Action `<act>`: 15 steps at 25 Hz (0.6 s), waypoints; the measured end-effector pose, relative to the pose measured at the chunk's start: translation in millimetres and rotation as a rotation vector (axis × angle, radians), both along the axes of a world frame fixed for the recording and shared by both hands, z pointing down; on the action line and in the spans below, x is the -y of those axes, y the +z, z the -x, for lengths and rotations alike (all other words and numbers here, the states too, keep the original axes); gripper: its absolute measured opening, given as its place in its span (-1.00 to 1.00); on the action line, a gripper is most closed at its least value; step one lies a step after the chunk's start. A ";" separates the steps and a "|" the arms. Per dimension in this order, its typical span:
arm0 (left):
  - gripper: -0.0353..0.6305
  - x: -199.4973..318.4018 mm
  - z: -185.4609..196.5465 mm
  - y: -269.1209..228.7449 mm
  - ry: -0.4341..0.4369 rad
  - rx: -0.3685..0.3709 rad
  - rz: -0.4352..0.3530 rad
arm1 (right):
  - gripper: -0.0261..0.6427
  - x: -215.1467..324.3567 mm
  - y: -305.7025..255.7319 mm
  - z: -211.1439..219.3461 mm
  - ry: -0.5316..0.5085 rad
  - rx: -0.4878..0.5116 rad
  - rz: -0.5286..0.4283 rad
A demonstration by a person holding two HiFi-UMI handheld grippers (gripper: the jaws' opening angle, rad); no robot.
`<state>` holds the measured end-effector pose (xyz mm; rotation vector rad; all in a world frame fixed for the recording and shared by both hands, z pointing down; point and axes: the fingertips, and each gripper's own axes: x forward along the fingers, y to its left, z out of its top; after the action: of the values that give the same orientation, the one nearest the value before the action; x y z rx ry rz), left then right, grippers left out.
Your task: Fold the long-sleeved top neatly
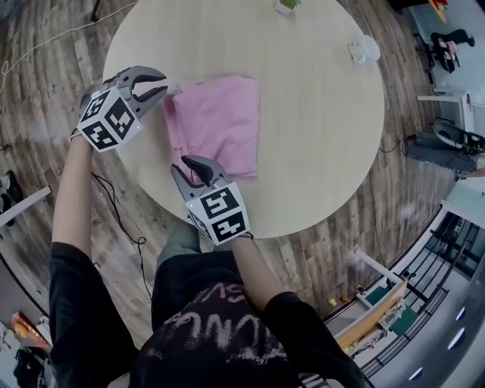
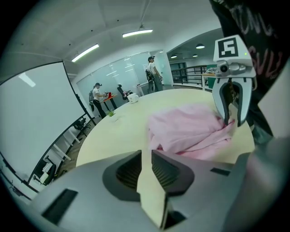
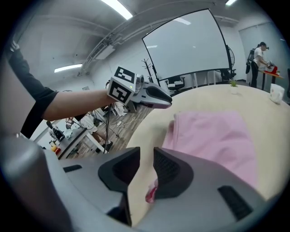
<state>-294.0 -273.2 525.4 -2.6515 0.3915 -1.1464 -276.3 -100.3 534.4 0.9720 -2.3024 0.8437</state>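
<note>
Both ajar, empty: left tongs (image 2: 146,153), right tongs (image 3: 147,150) | top (image 1: 216,121) | ceiling lights (image 2: 137,33) (gripper views only)

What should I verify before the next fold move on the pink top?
1. Left gripper free: ok. The jaws are apart, with only the table showing between them.
2. Right gripper free: cannot tell. The jaws are apart, but a scrap of pink sits by one jaw.
3. Pink top fully on the table: ok.
4. Fold tidy: not ok. The edge near the grippers looks rumpled in the left gripper view.
5. Clutter clear of the top: ok. The white items and the small plant sit well away at the far rim.
</note>
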 end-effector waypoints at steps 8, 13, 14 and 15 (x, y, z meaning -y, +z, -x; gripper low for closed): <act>-0.66 -46.4 -66.5 -14.4 0.086 -0.109 0.006 | -0.62 -3.8 2.2 -6.6 0.054 0.031 0.002; -0.66 -58.8 -76.8 16.0 0.108 -0.034 0.039 | -0.63 -8.6 -4.4 -32.1 0.125 0.031 -0.018; -0.66 -59.0 -72.8 23.3 0.097 -0.016 0.049 | -0.63 -10.8 -4.3 -40.2 0.147 0.025 -0.025; -0.66 -59.3 -68.0 29.7 0.084 -0.003 0.061 | -0.64 -12.6 -3.4 -49.7 0.172 0.019 -0.033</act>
<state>-226.0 -213.9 555.1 -2.6942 0.2470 -1.1473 -226.6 -87.7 531.0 1.1948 -2.2792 0.8893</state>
